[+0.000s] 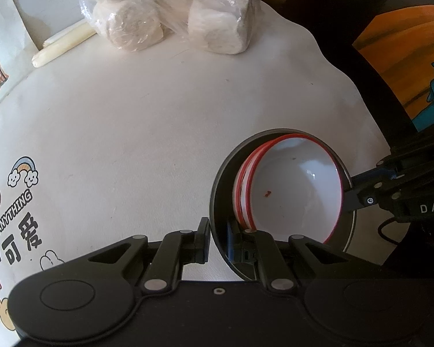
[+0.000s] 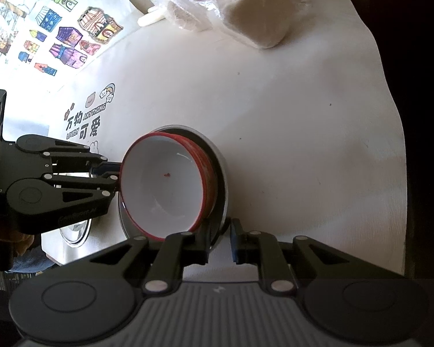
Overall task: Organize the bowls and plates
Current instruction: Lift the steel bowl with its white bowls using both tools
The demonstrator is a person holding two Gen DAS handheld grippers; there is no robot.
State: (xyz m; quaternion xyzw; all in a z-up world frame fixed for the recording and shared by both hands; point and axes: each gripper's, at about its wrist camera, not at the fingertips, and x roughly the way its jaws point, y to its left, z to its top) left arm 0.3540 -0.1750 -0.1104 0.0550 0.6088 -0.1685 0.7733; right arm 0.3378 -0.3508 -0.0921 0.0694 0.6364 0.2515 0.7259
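**Both grippers pinch one dark plate bearing stacked red-rimmed bowls**

Nearest the left wrist camera, the black left gripper [image 1: 218,238] has its jaws drawn together on the near edge of a round dark metal plate [image 1: 218,193], one finger outside the rim and the blue-padded finger inside it. From the right wrist view the same gripper reaches in from the left, its tips at the plate's left side.

The black right gripper [image 2: 219,238] closes on the opposite edge of that plate [image 2: 221,173]; its left finger lies on the plate's inner side and its blue-padded finger on the outer side, with the rim between them. In the left wrist view it comes in from the right and meets the plate's rim beside the bowls.

On the plate sit white bowls with red rims [image 1: 292,193], nested one in another and tilted. The top bowl's white inside carries a small red mark [image 2: 167,175].

The plate is over a white cloth-covered table [image 1: 159,121]. Cartoon printing with a rainbow, animals and lettering [image 1: 13,202] shows at the cloth's left. Well beyond the plate lie a clear plastic bag of pale blocks [image 1: 170,8] and pale sticks [image 1: 63,44] beside it. An orange and blue picture [image 1: 410,66] stands to the right, off the table.
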